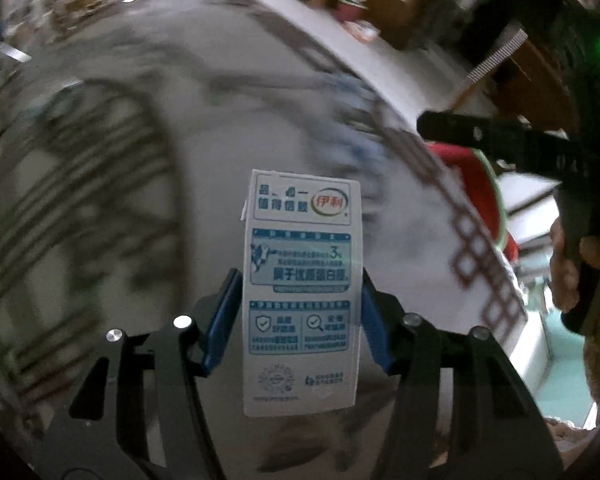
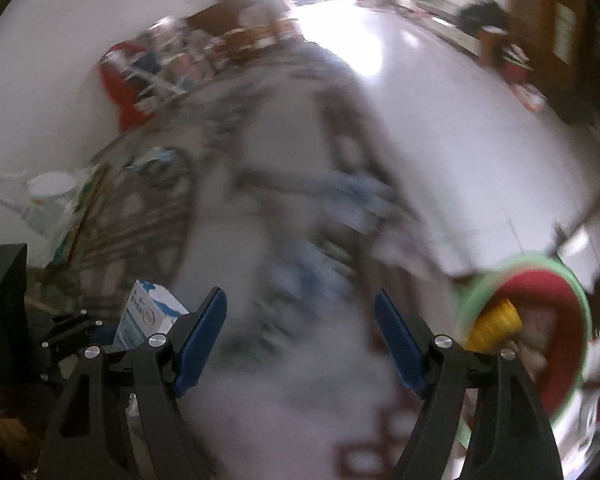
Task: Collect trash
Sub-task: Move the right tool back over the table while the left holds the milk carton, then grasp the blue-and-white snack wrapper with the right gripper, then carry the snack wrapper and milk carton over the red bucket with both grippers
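A white and blue milk carton (image 1: 304,208) stands upright between the blue pads of my left gripper (image 1: 300,280), which is shut on its sides and holds it above a patterned rug (image 1: 100,160). In the right wrist view the same carton (image 2: 148,312) shows at the lower left in the left gripper (image 2: 72,332). My right gripper (image 2: 300,296) is open with nothing between its fingers, blurred rug below it. A red bin with a green rim (image 2: 540,320) sits to its right, a yellow object (image 2: 496,320) inside. The bin (image 1: 484,200) also shows beyond the rug's right edge.
A hand (image 1: 572,272) holds the black right gripper (image 1: 500,140) at the right. White tiled floor (image 2: 440,100) lies beyond the rug. A white bucket in a plastic bag (image 2: 48,188) stands at the left, with a red object (image 2: 120,88) and wooden furniture (image 2: 240,28) farther back.
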Demonstrator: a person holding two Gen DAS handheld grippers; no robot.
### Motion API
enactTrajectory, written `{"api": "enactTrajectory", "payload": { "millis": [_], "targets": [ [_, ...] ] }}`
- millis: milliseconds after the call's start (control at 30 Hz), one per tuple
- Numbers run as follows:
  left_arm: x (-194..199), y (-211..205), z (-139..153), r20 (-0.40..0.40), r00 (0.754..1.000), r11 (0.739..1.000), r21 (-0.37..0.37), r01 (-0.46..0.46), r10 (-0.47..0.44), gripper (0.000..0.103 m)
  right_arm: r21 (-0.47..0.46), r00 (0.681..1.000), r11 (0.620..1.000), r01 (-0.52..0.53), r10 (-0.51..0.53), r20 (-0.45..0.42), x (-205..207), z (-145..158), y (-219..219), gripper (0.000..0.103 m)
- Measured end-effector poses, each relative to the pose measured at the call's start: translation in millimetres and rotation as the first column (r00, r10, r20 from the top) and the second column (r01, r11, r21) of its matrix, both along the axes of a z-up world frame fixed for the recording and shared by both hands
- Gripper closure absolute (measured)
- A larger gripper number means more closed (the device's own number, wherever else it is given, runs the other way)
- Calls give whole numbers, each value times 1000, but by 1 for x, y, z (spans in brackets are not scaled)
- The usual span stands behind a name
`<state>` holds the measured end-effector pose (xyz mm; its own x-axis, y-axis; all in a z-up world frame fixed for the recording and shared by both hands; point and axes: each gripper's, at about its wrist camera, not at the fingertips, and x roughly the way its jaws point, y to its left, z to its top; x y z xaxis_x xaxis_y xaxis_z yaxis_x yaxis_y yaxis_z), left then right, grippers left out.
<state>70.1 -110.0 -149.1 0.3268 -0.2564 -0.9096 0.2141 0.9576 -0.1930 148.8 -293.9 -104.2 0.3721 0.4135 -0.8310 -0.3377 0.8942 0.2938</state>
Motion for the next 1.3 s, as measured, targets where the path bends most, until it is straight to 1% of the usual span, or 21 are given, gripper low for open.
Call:
{"api": "enactTrajectory", "payload": {
  "millis": [133, 167, 267, 333, 367, 433, 467, 533, 633, 667, 733, 767, 833, 867, 933, 967, 1000, 1033, 1133, 1200, 1300],
  "targets": [
    [-6, 70, 7, 12, 991, 991, 9, -133, 133, 49, 11, 989, 989, -145, 144, 25, 36, 6, 82, 30],
    [-7, 84, 7, 17, 987, 987, 12, -160, 160, 49, 1, 981, 982, -190, 190, 34, 49, 7, 111, 30],
    [-10, 124, 11, 51, 970, 970, 32, -241, 239, 49, -24, 965, 966, -258, 259, 43, 80, 2, 170, 29],
    [-10, 148, 11, 64, 956, 957, 27, -290, 288, 49, -31, 956, 956, -291, 292, 36, 101, -4, 207, 29],
    [-8, 159, 11, 68, 949, 950, 26, -311, 308, 49, -40, 950, 950, -310, 312, 35, 112, -8, 229, 28],
    [-5, 175, 8, 73, 938, 939, 26, -342, 340, 49, -65, 941, 940, -336, 338, 32, 127, -13, 256, 19],
    [-4, 181, 7, 79, 934, 935, 30, -352, 349, 49, -89, 932, 930, -357, 361, 26, 135, -17, 274, 16],
    [-3, 193, 7, 92, 926, 929, 24, -369, 365, 49, -137, 910, 903, -408, 414, 19, 146, -24, 305, 16],
    [-1, 205, 8, 116, 911, 918, -22, -396, 396, 49, -197, 869, 852, -485, 494, -2, 153, -36, 340, 15],
    [2, 207, 7, 116, 907, 914, -28, -405, 406, 49, -212, 859, 837, -504, 512, -19, 154, -41, 347, 12],
    [7, 213, 4, 105, 895, 901, -46, -432, 434, 49, -249, 840, 808, -533, 542, -39, 156, -54, 360, 12],
    [8, 217, 3, 100, 889, 895, -53, -443, 446, 49, -265, 832, 798, -541, 553, -32, 157, -58, 364, 14],
    [8, 221, 0, 96, 879, 885, -62, -462, 466, 49, -275, 822, 789, -550, 569, -12, 157, -61, 369, 24],
    [8, 223, -1, 100, 877, 883, -63, -466, 470, 49, -279, 818, 784, -555, 574, -13, 156, -62, 370, 39],
    [9, 223, -1, 111, 876, 883, -53, -466, 469, 49, -289, 809, 772, -566, 588, -16, 153, -64, 372, 43],
    [10, 223, -1, 114, 876, 884, -49, -465, 468, 49, -292, 803, 766, -573, 596, -12, 151, -64, 372, 47],
    [9, 224, 0, 116, 876, 884, -47, -465, 468, 49, -290, 800, 765, -575, 600, -5, 148, -62, 372, 68],
    [10, 225, 0, 118, 875, 882, -47, -468, 470, 49, -282, 799, 767, -576, 602, 6, 144, -58, 369, 73],
    [9, 226, 4, 124, 871, 880, -45, -473, 475, 49, -235, 812, 796, -558, 582, 46, 134, -39, 353, 77],
    [8, 225, 9, 139, 871, 882, -43, -470, 471, 49, -218, 816, 806, -550, 574, 66, 124, -26, 341, 81],
    [6, 220, 17, 157, 873, 886, -46, -461, 462, 49, -190, 820, 818, -543, 565, 87, 105, -9, 322, 82]
  ]
}}
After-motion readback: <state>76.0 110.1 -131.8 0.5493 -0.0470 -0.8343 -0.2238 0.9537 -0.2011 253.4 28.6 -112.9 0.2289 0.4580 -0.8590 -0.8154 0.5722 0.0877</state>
